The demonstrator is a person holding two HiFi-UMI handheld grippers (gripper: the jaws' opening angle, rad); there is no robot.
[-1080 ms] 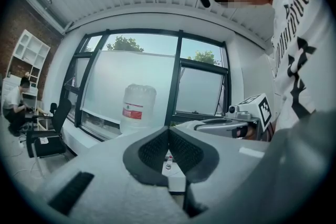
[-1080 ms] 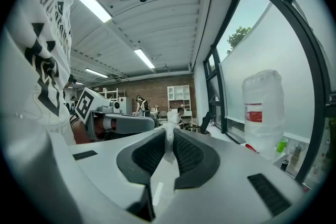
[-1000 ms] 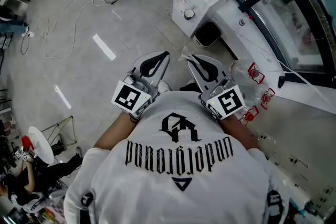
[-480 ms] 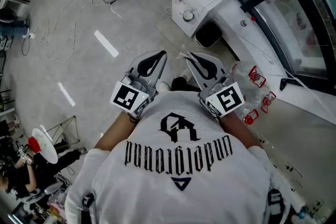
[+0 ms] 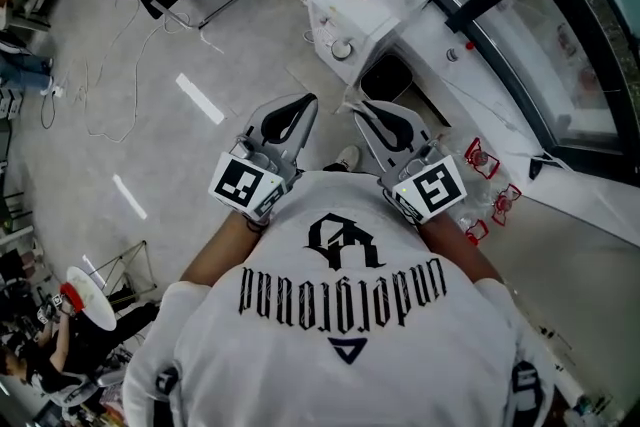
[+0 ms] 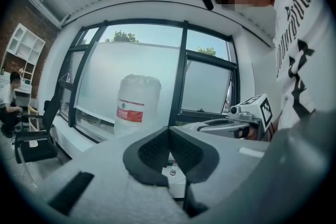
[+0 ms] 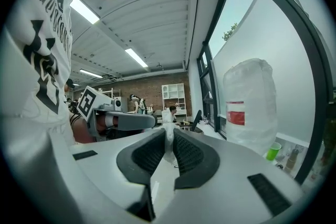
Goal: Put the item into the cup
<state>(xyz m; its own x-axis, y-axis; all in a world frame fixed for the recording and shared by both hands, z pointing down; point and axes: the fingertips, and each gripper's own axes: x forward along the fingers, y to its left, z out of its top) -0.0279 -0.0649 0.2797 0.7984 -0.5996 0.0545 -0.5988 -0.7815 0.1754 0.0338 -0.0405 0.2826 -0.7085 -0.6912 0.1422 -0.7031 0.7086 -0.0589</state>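
Right gripper [image 7: 169, 131] is closed narrowly on a pale translucent item [image 7: 169, 145], pinched upright between its pads. Left gripper [image 6: 169, 129] has its jaws together, with nothing between them. Both are held at the person's chest. A green cup [image 7: 272, 151] stands well apart, beside a large water bottle [image 7: 248, 105].

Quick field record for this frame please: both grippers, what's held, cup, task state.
left gripper: jaws together, nothing between them
right gripper: shut on a thin white item, kind unclear
green cup: stands near the large water bottle, apart from both grippers
pose: both grippers held close to the person's chest, pointing toward the bottle
task state: item not yet in the cup
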